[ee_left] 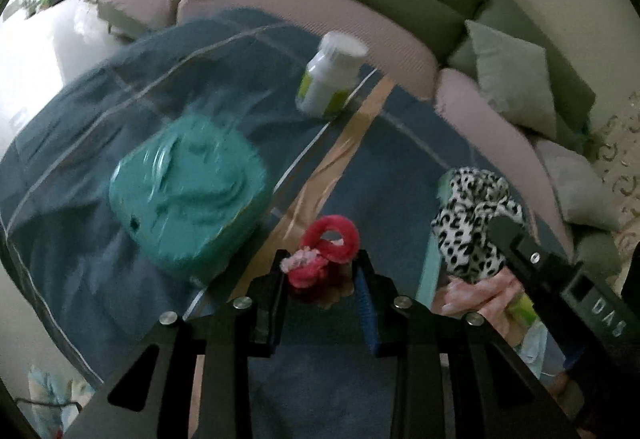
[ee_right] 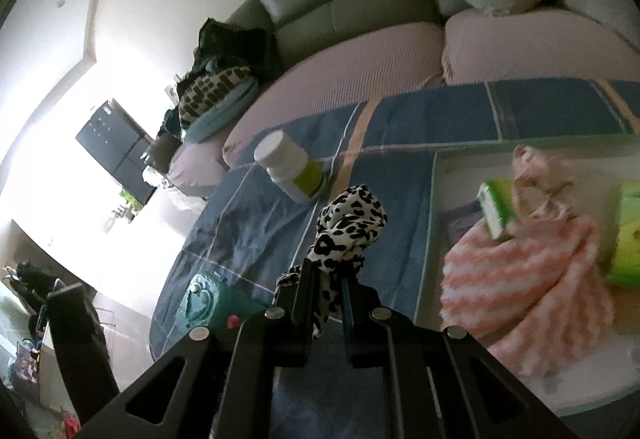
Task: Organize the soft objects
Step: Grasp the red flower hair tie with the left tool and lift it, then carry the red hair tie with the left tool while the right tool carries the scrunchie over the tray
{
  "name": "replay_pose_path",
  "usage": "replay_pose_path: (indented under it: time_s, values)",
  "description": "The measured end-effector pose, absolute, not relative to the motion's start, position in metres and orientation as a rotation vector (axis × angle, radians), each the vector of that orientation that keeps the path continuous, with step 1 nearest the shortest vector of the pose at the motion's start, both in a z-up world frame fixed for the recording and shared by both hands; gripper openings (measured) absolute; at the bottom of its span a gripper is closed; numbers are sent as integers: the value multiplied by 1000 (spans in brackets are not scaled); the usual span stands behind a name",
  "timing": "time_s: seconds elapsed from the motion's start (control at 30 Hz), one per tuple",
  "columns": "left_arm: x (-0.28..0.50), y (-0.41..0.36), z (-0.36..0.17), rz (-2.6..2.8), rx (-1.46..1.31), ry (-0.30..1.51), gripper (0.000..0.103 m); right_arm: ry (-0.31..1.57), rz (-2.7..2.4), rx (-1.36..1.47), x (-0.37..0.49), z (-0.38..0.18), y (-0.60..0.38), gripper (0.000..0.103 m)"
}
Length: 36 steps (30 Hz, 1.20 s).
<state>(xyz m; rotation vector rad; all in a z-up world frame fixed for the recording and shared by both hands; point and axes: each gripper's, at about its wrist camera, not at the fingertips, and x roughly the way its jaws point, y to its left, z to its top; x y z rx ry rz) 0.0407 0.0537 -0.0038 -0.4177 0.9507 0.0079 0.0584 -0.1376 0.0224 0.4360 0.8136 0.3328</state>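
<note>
Left-wrist view showed the left tool (ee_left: 320, 279) with its jaws narrowed around a red scrunchie (ee_left: 326, 253), a paler pink frill of it bunched against the left finger; the pads pressed on the fabric and the loop stuck out ahead of the tips, clear of the blue cloth (ee_left: 100, 127) below. Ahead and to the left of that tool lay a teal pouch (ee_left: 188, 195) on the cloth, and farther ahead, slightly right, a white bottle (ee_left: 332, 79) with a green label rested tilted beside a tan stripe. To its right the right tool (ee_left: 508, 235) came into view, black, with a leopard scrunchie (ee_left: 472, 215) bunched at its tip. Right-wrist view showed the right tool (ee_right: 328, 287) nearly closed, its fingers pinching the leopard scrunchie (ee_right: 348, 231), which rose in a twisted bunch ahead of the tips and hung above the blue cloth (ee_right: 248, 223). Just beyond it lay the bottle (ee_right: 288, 163), on its side with the cap pointing left. To the right of that tool stood a pale tray (ee_right: 430, 223) holding a pink striped cloth (ee_right: 528, 279), with a green carton (ee_right: 498, 207) resting on the cloth and a second green box at the far right edge. Below and left of the tips the teal pouch (ee_right: 204, 303) showed, and past it the left tool (ee_right: 72, 303) appeared as a dark shape. Beyond the cloth ran a sofa (ee_right: 360, 11) with pink cushions and a pale pillow.
</note>
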Motion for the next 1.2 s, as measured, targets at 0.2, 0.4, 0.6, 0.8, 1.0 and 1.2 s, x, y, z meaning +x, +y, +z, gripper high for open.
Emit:
replay_pose_path:
  time_s: [0.2,0.4,0.6,0.8,1.0,1.2]
  values:
    - [47,40,26,-27,-323,898,33,744,297,448,44,43,-159,12]
    - [57,6,57,-109,-228,837,33,673,188,444,22,63,-191,12]
    - [60,-47,63,-263,-134,842,33,644,18,444,-6,71,-237,12]
    - [59,-90,56,-366,-49,881,33,631,-143,452,-28,75,-274,12]
    - [66,-112,57,-422,-16,878,33,629,-233,464,-47,77,-298,12]
    - [69,-123,28,-450,-7,945,33,736,-219,459,-34,55,-295,12]
